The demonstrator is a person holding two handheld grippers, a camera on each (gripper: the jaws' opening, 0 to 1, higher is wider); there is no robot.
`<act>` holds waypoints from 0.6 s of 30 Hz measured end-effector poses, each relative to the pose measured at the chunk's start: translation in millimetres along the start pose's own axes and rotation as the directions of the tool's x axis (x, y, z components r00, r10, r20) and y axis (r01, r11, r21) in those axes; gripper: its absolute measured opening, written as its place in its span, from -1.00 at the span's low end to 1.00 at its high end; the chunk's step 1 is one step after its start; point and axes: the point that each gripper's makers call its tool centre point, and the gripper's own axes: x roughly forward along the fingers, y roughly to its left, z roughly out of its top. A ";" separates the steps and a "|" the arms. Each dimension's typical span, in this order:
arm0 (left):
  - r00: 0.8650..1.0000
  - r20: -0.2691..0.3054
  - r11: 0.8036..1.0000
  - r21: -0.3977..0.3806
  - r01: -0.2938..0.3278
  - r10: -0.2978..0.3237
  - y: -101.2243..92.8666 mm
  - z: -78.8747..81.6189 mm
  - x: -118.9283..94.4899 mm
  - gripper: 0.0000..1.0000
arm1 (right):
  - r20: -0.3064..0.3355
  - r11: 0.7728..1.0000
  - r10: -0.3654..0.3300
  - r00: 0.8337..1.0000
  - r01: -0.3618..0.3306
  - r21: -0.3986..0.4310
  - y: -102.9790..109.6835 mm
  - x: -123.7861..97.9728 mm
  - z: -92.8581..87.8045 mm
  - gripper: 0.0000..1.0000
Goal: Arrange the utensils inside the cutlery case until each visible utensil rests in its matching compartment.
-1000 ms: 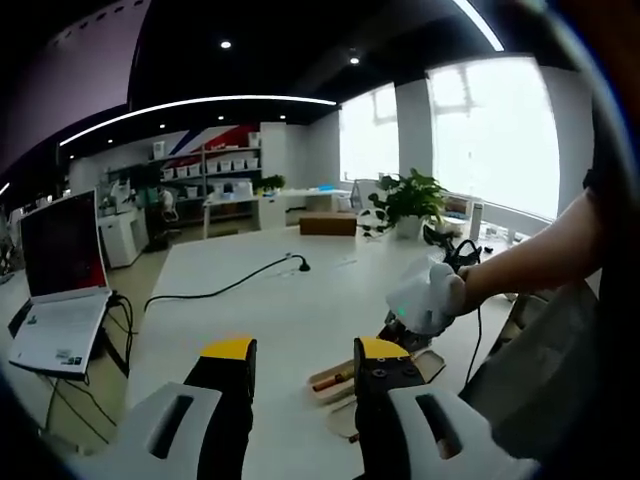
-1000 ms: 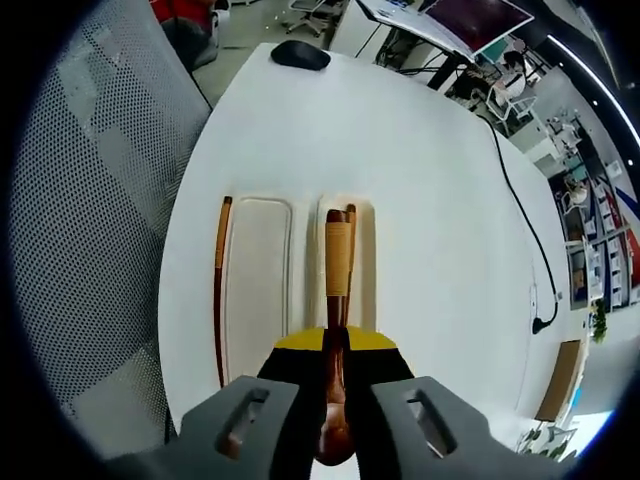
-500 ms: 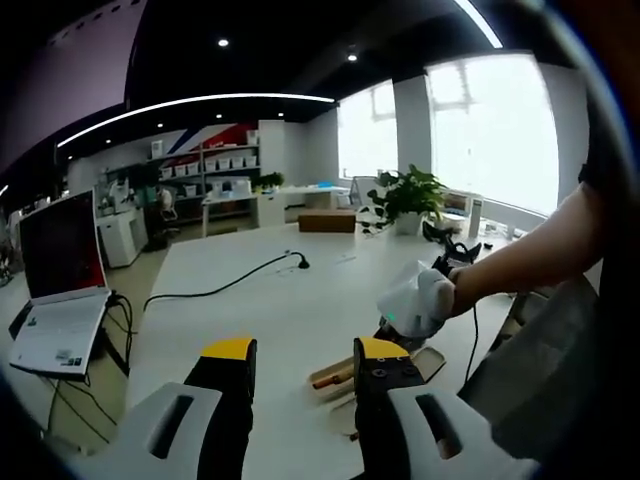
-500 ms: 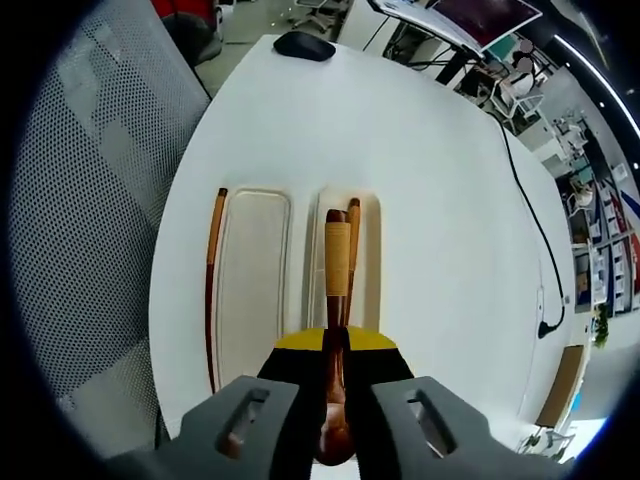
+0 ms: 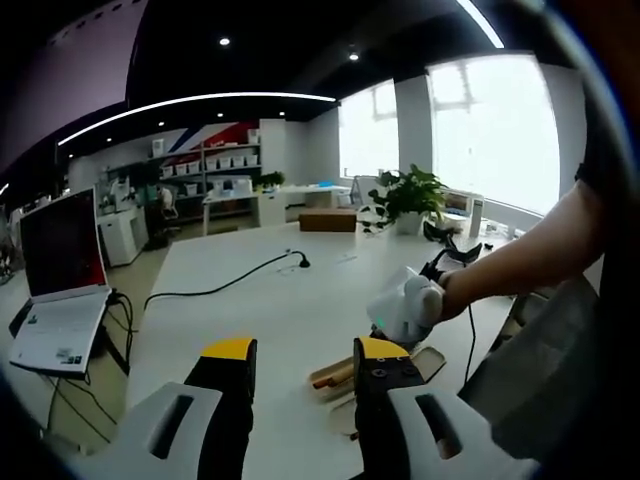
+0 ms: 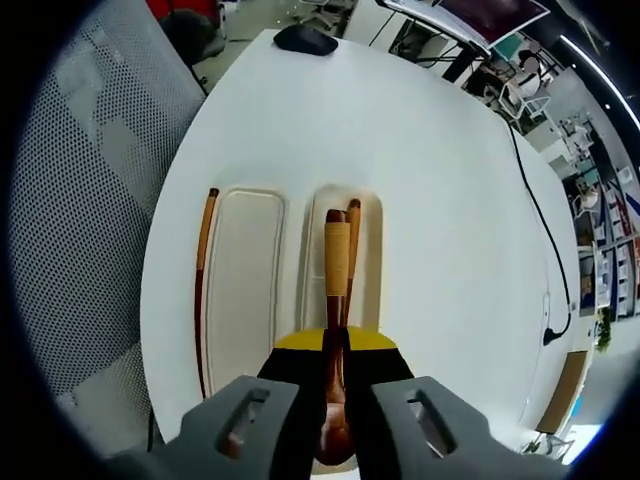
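My right gripper (image 6: 336, 345) is shut on a wooden spoon (image 6: 338, 262) whose handle is wrapped in tan cord. The spoon points out over the right half of the beige cutlery case (image 6: 318, 230), where one brown chopstick (image 6: 352, 250) lies. The case's left half (image 6: 245, 285) holds nothing. A second chopstick (image 6: 201, 290) lies on the white table just outside that half's left edge. My left gripper (image 5: 300, 352) stands open over the table, nothing between its yellow-tipped jaws. Beyond it, a person's hand holds the right gripper (image 5: 403, 308) above the case (image 5: 335, 378).
A grey mesh chair (image 6: 90, 190) stands at the table's edge beside the case. A black mouse (image 6: 305, 39) lies at the far end. A laptop (image 5: 60, 275), a black cable (image 5: 225, 288), a potted plant (image 5: 410, 197) and a brown box (image 5: 328, 223) sit further off.
The right gripper with the spoon has drifted a little along the case, which now sits slightly lower in its view. In the left gripper view the hand has shifted left. The left gripper is unmoved.
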 end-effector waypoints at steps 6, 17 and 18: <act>1.000 -0.001 1.000 -0.002 0.000 0.000 0.2 -0.2 -0.1 -0.22 | -0.006 1.000 0.012 1.000 -0.012 -0.002 0.4 4.1 -1.3 -0.97; 1.000 -0.003 1.000 -0.004 -0.002 0.002 0.5 -0.1 -0.2 -0.22 | 0.013 1.000 0.012 1.000 -0.012 0.003 0.0 8.7 3.0 -0.97; 1.000 -0.003 1.000 -0.003 -0.003 0.003 0.4 -0.2 -0.1 -0.22 | 0.012 1.000 0.012 1.000 -0.012 0.001 0.0 9.0 3.1 -0.97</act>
